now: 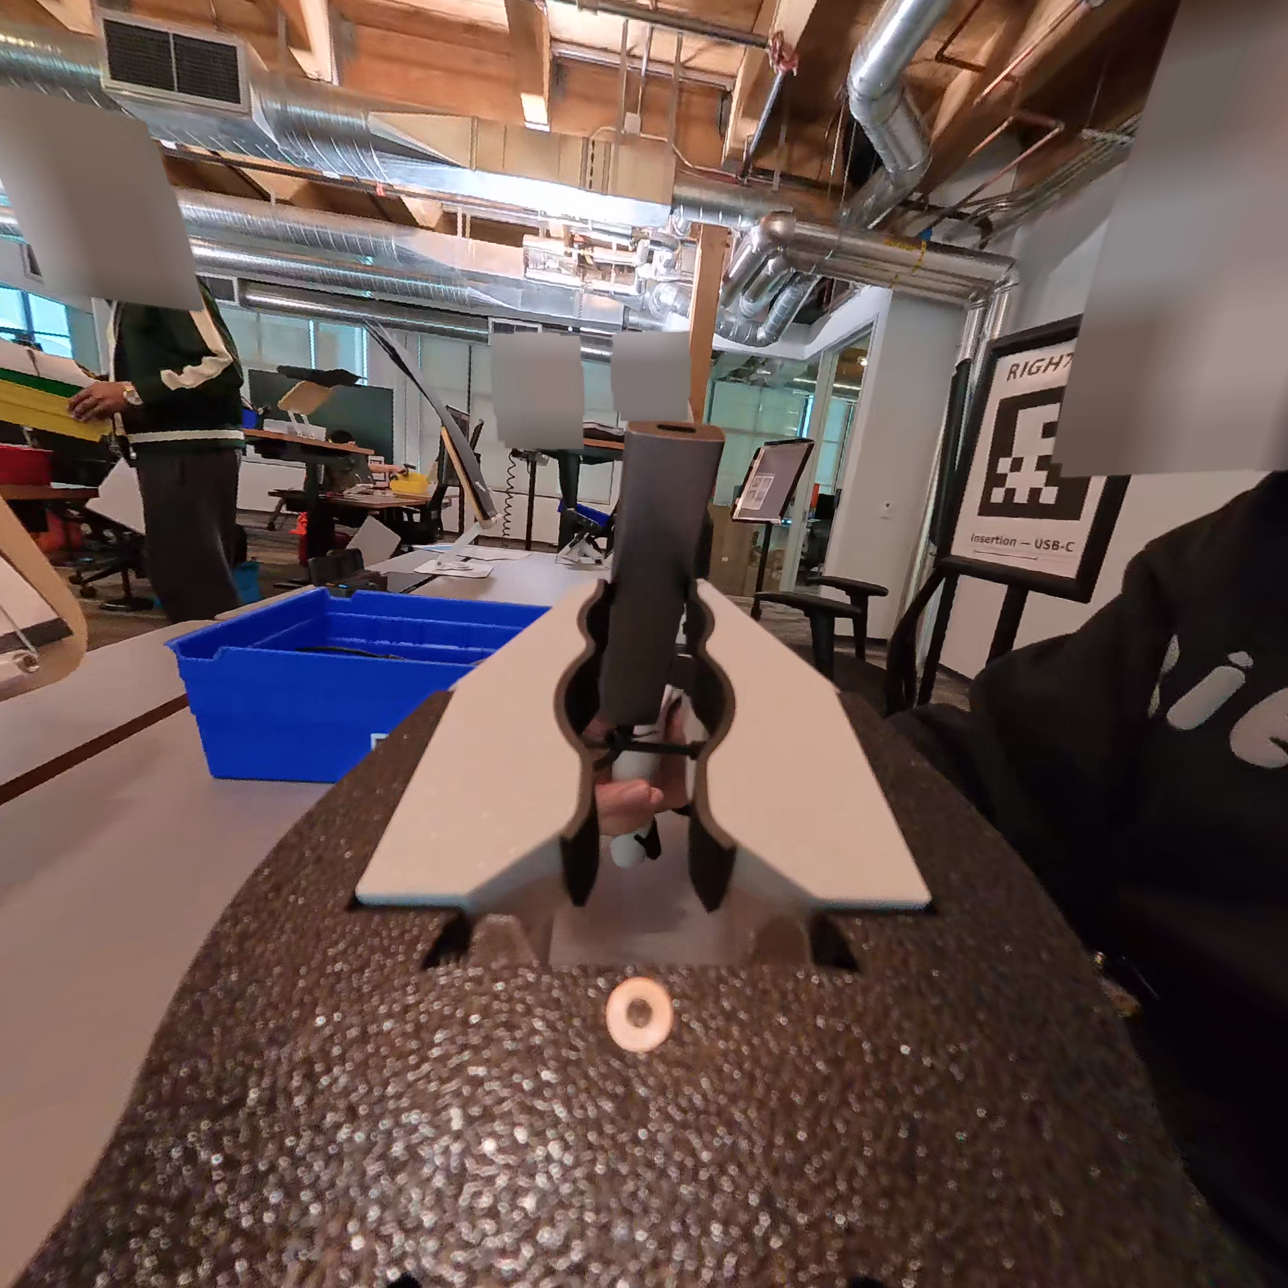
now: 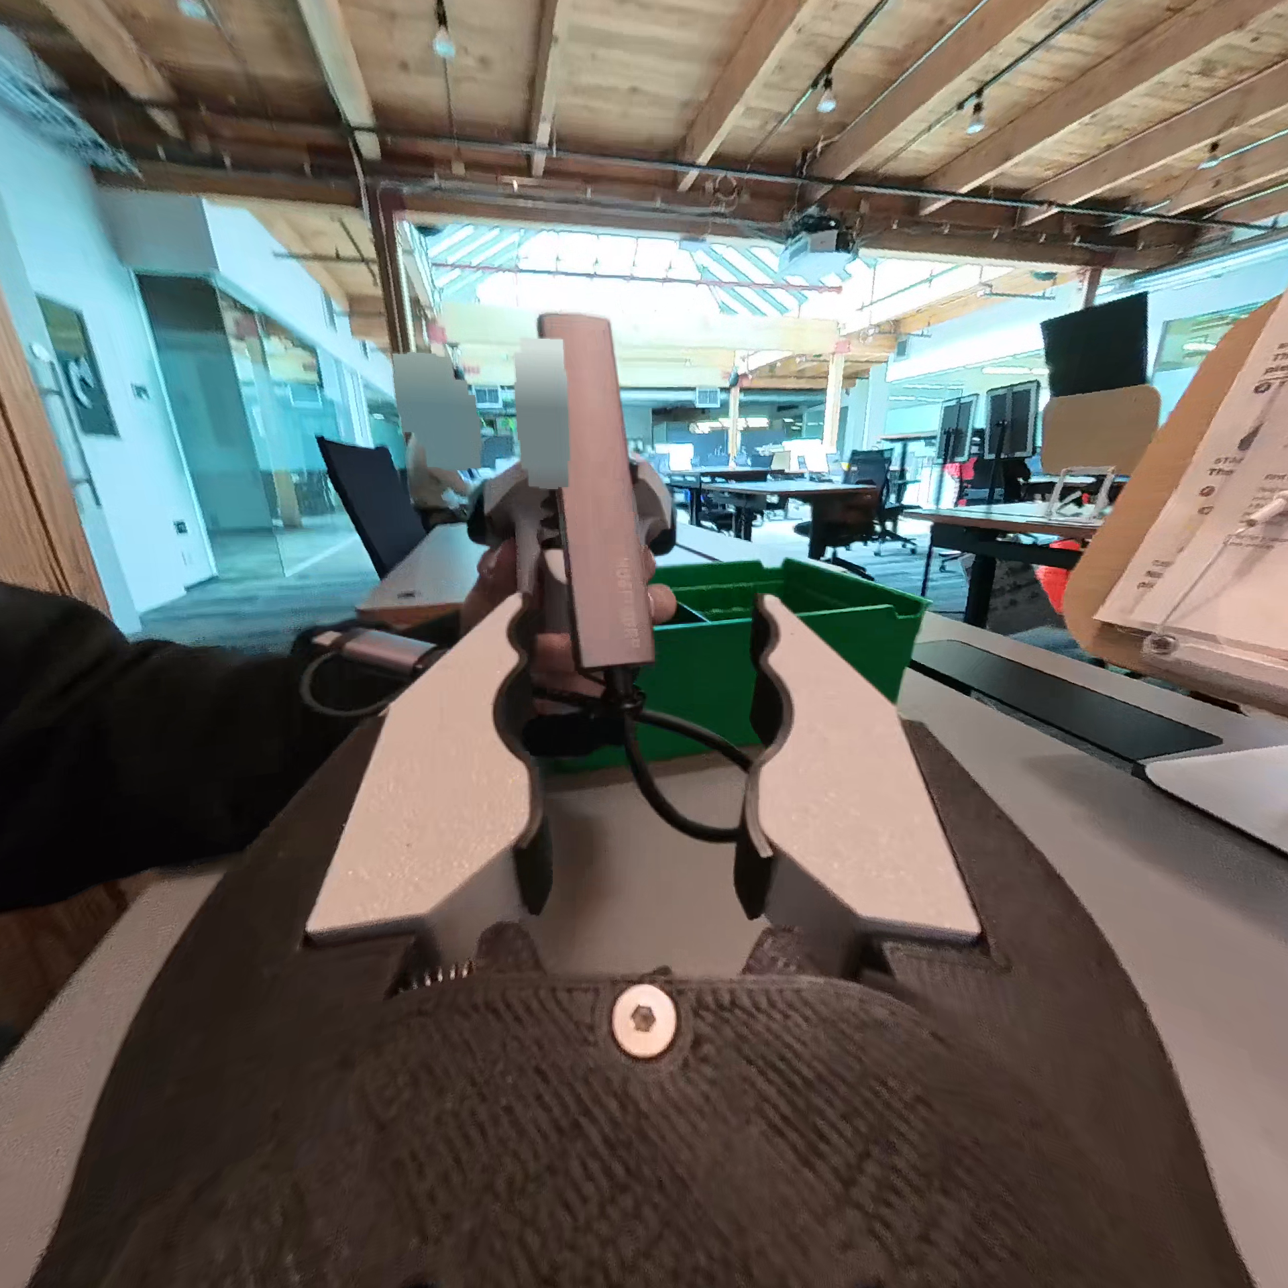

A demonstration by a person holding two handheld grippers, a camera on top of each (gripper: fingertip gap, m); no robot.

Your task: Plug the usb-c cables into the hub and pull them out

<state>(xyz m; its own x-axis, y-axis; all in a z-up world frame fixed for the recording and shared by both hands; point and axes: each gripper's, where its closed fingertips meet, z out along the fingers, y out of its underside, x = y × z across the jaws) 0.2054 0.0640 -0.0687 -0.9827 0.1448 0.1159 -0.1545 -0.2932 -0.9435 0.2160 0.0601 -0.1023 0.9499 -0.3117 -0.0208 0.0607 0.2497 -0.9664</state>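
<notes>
L gripper (image 1: 645,606) is clamping the grey hub (image 1: 658,557) btwn its fingers, hub standing near upright w/ one open port facing up at the top end. Its short black lead (image 2: 686,767) is dangling off the bottom end, looping toward the table. R gripper (image 2: 638,620) is hanging wide open w/ nothing in it, jaws spread either side of the hub as the R wrist view is seeing it, not touching. L gripper (image 2: 578,516) is showing there too, farther off, w/ a hand (image 2: 557,592) wrapped round it.

Can't spot a loose usb-c cable in hand anywhere, so by my read plugging isn't starting yet. A silver plug on a thin lead (image 2: 390,652) is lying behind on the L side, prob part of the kit but can't confirm.

Risks, judging: hub is being pinched low on its body, so a side push at the top port could be levering it & twisting it in the pads. Dangling lead could be snagging on R fingers if they're closing in from below. Skewed plug approach = jamming at the port.

Room: blue bin (image 1: 334,669) sitting near on one side, green bin (image 2: 822,627) just behind the hub in R view, a stand w/ papers (image 2: 1199,530) off to R edge. Space above the port is looking free; best coming in from over the top, not from the sides
</notes>
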